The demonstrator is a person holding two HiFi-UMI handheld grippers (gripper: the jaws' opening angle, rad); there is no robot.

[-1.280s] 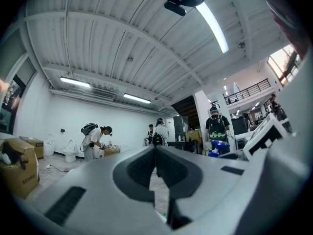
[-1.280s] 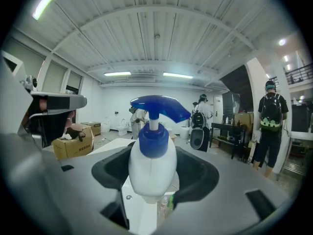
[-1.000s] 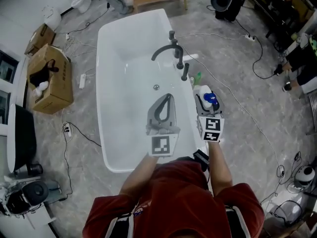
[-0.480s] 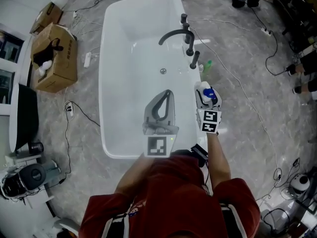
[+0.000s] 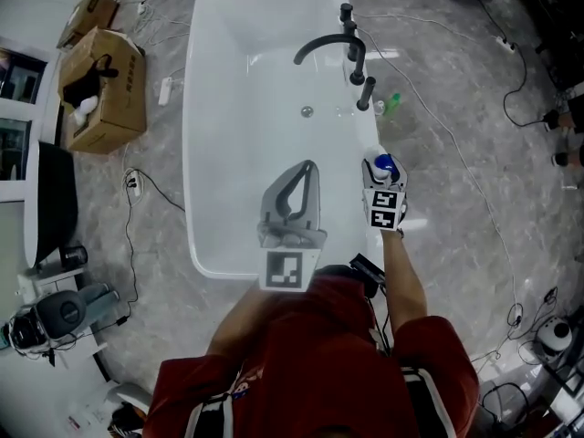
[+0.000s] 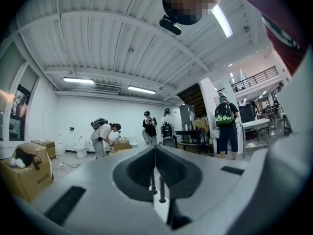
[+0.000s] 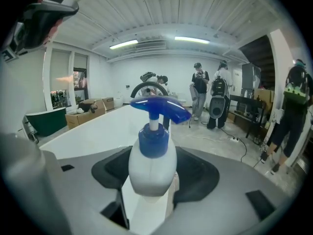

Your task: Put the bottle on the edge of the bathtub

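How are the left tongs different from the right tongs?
The left grey tongs are shut and empty; the right grey tongs grip a white pump bottle with a blue top. The left tongs hang over the white bathtub's inside; the right tongs are at its rim. Both carry black-and-white marker cubes.

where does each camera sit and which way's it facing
Head view: on the head, steeply down at the bathtub; red shirt, left gripper, right gripper.
Left gripper view: along its shut jaws across the room; red shirt upper right.
Right gripper view: along jaws clamping the bottle, over the bathtub.
Shared: head and right gripper views show the bottle.
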